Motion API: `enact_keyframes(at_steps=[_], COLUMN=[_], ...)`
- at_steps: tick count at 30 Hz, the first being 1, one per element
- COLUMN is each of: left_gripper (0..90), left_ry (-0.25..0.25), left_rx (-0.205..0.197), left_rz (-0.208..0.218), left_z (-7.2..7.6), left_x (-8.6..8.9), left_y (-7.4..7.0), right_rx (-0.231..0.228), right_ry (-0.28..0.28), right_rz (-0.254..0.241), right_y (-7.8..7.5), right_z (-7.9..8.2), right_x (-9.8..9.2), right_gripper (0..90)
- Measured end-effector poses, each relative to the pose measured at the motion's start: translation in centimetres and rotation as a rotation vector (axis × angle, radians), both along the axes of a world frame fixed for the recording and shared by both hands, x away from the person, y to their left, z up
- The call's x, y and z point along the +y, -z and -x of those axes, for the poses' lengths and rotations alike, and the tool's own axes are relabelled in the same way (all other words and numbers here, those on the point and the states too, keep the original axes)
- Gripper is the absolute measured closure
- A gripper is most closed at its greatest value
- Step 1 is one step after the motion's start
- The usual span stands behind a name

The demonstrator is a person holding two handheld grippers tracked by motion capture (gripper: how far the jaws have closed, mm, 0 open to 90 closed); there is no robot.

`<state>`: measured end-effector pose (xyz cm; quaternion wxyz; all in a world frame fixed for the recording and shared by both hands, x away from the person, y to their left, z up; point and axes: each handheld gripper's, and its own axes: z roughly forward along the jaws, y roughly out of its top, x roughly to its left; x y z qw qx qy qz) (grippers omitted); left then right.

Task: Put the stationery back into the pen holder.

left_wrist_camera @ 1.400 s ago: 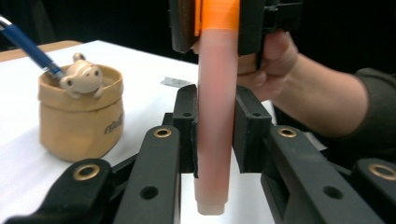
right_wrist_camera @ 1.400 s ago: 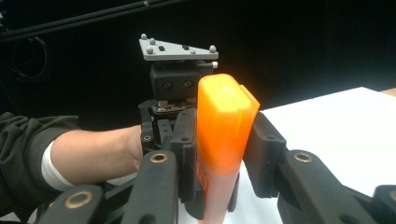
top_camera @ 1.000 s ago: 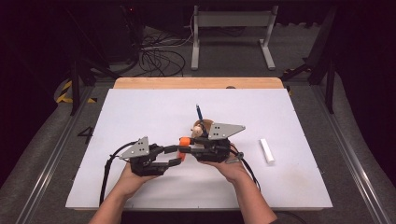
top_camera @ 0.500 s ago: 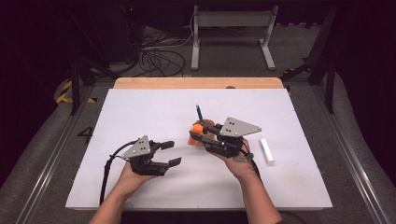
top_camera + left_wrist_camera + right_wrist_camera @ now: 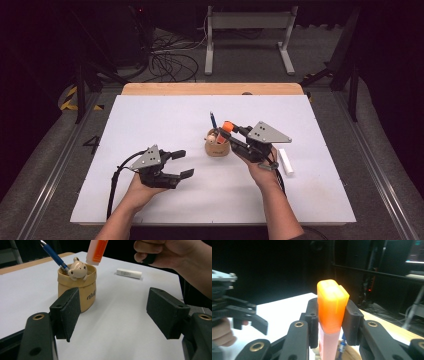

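Holding an orange-capped marker (image 5: 332, 315) upright, cap up, the right gripper (image 5: 231, 136) poises it just above the cup (image 5: 218, 145), a pose that suits lowering it in beside the blue pen (image 5: 213, 120). Its fingers (image 5: 313, 322) clamp the marker just below the cap. The cup stands near the middle of the surface (image 5: 150, 115). The left gripper (image 5: 181, 164) rests toward the near edge, level and aimed at the cup, fingers (image 5: 68, 312) having just been opening, wide with nothing between. A white eraser (image 5: 285, 161) lies toward the right edge.
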<state>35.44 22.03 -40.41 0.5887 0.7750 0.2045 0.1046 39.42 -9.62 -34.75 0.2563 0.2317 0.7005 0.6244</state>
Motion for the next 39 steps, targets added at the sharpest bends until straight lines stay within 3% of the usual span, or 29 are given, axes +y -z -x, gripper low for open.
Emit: enact_keyframes(at_steps=[7,16,29,39], left_gripper=[26.0,23.2,21.6,21.5], left_ry=[-0.003,-0.009,-0.014,-0.014], left_rx=[0.001,0.005,0.000,-0.001], left_rz=[0.001,-0.003,-0.003,-0.002], left_z=[0.0,0.0,0.0,0.0], left_x=[0.0,0.1,0.0,0.0], left_y=[-0.1,-0.2,-0.2,-0.2], right_rx=[0.007,-0.002,0.014,0.066], right_ry=[0.082,0.136,0.138,0.129], right_rz=[0.004,-0.015,-0.001,-0.007], right_y=[1.5,3.4,5.5,6.5], right_z=[-0.9,-1.7,-2.6,-3.4], right_x=[-0.3,-0.2,0.7,1.1], right_gripper=[70.4,70.3,70.3,70.2])
